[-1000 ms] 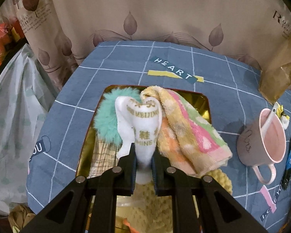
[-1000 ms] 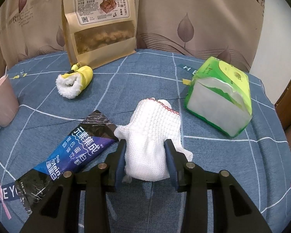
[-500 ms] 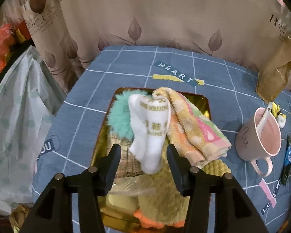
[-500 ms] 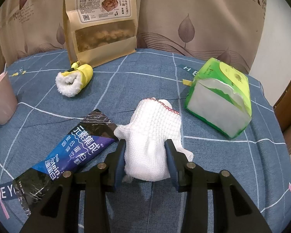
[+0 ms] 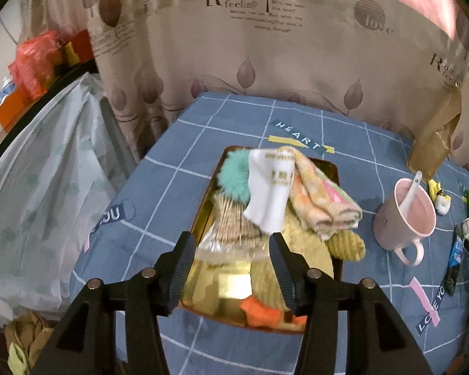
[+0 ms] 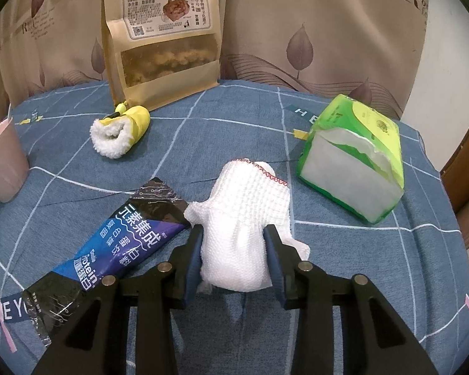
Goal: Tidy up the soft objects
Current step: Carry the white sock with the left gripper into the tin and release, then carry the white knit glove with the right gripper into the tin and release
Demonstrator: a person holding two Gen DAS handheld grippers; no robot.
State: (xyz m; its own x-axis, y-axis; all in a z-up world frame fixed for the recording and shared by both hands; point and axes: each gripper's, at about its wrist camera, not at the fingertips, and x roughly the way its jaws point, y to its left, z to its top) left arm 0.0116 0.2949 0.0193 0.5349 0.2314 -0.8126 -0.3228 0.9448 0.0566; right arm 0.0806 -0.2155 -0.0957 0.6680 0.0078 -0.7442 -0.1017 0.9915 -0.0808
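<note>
Lying lengthwise between the right tool's (image 6: 234, 251) just-narrowing pads on the blue tabletop (image 6: 344, 281), the white knitted cloth (image 6: 245, 218) pointed straight ahead, pinched, while the left tool (image 5: 231, 264) hung spread and empty above the gold tray (image 5: 203, 212).

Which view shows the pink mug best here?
The left wrist view: the pink mug shows whole, with rim, handle and a white spoon inside. The right wrist view catches only part of its side at the left edge.
</note>
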